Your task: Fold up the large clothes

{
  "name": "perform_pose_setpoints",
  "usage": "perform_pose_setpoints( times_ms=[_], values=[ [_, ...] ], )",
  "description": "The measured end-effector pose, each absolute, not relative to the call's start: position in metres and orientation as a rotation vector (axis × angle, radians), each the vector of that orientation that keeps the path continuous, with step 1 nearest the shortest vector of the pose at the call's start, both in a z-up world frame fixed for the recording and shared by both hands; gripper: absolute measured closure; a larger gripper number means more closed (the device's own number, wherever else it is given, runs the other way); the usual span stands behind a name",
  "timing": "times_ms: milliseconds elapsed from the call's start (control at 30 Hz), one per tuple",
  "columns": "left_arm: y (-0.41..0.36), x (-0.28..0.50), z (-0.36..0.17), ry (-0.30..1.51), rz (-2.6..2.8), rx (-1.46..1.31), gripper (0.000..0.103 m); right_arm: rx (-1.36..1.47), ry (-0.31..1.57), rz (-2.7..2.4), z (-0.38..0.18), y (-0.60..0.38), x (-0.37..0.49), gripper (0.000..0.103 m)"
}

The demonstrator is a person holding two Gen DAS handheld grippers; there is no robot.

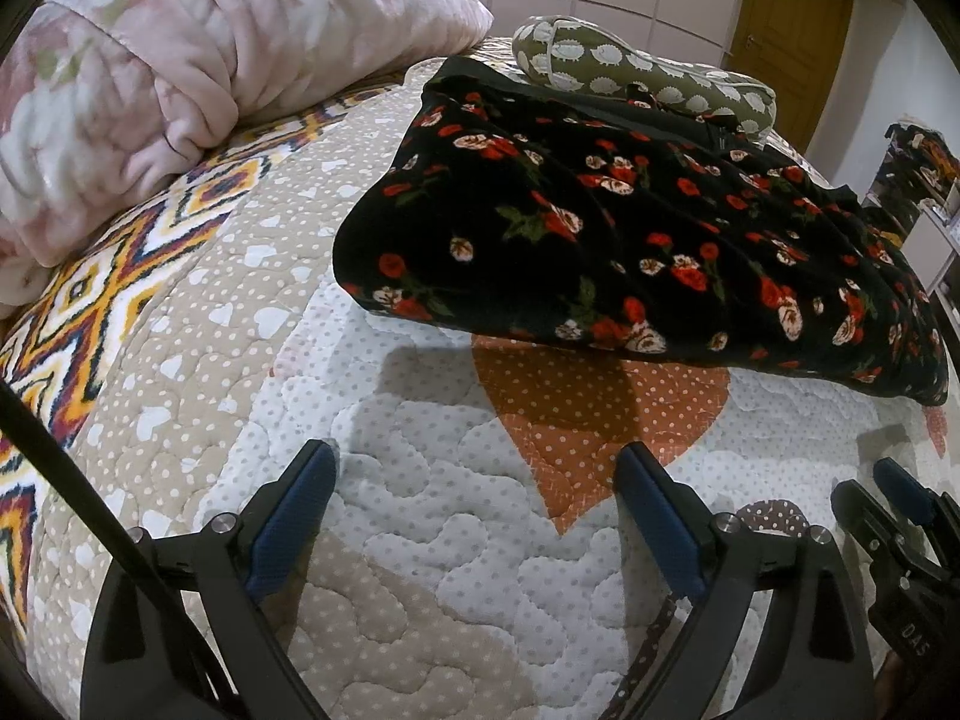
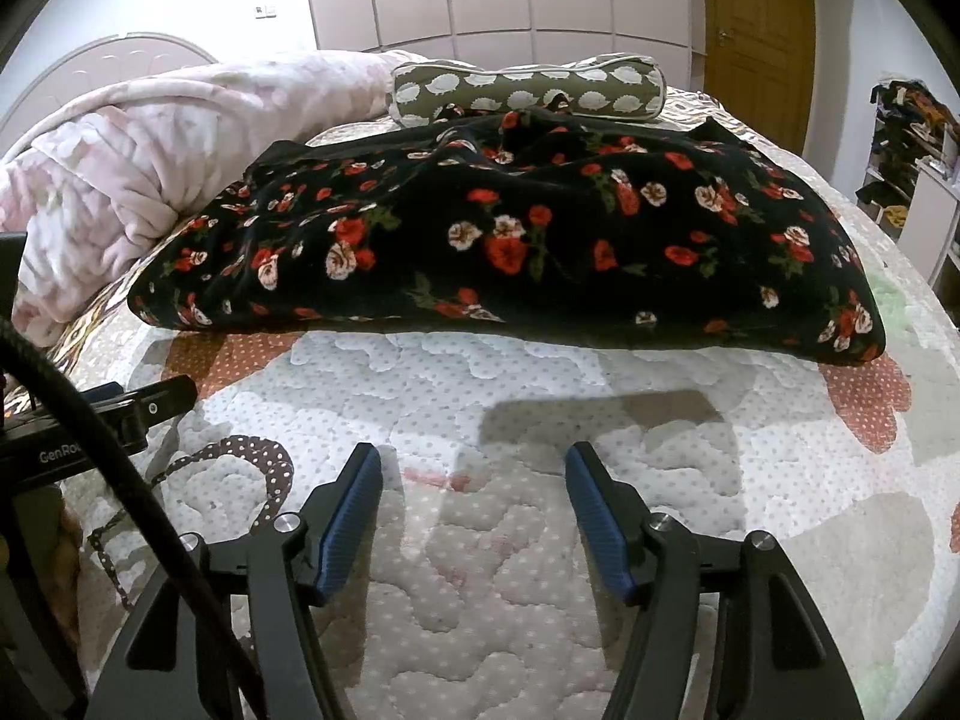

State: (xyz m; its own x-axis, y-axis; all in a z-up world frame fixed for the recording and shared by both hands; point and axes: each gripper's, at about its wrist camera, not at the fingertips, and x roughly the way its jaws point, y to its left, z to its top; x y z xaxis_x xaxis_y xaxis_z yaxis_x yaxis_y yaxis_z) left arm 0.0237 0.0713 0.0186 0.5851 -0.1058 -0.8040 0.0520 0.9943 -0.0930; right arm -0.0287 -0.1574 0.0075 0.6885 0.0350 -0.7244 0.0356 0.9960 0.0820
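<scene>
We have the dress (image 2: 510, 240) lying folded into a broad band across the quilt (image 2: 480, 600), its near edge just ahead of both grippers, with a pillow (image 2: 528, 93) behind it and a pink blanket (image 1: 180, 90) heaped off to the left. Our left gripper (image 1: 480, 480) hangs over bare quilt with its jaws wide apart and nothing between them; our right gripper (image 2: 474, 480) is likewise apart and empty. The cloth looks soft, plush and fairly thick, so we judge it will sag and drape instead of holding a crease, and a stack this deep may slide on itself. We would pinch the near edge close to each end, catching all layers, left end for the left gripper and right end for the right.
</scene>
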Motion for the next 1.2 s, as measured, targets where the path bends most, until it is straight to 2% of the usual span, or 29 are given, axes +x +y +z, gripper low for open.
perform_pose_setpoints(
  times_ms=[1200],
  values=[
    [0.0706,0.0241,0.0184,0.942,-0.091,-0.063,0.008,0.077,0.815,-0.001,0.0061,-0.1526,-0.0271,0.028]
  ],
)
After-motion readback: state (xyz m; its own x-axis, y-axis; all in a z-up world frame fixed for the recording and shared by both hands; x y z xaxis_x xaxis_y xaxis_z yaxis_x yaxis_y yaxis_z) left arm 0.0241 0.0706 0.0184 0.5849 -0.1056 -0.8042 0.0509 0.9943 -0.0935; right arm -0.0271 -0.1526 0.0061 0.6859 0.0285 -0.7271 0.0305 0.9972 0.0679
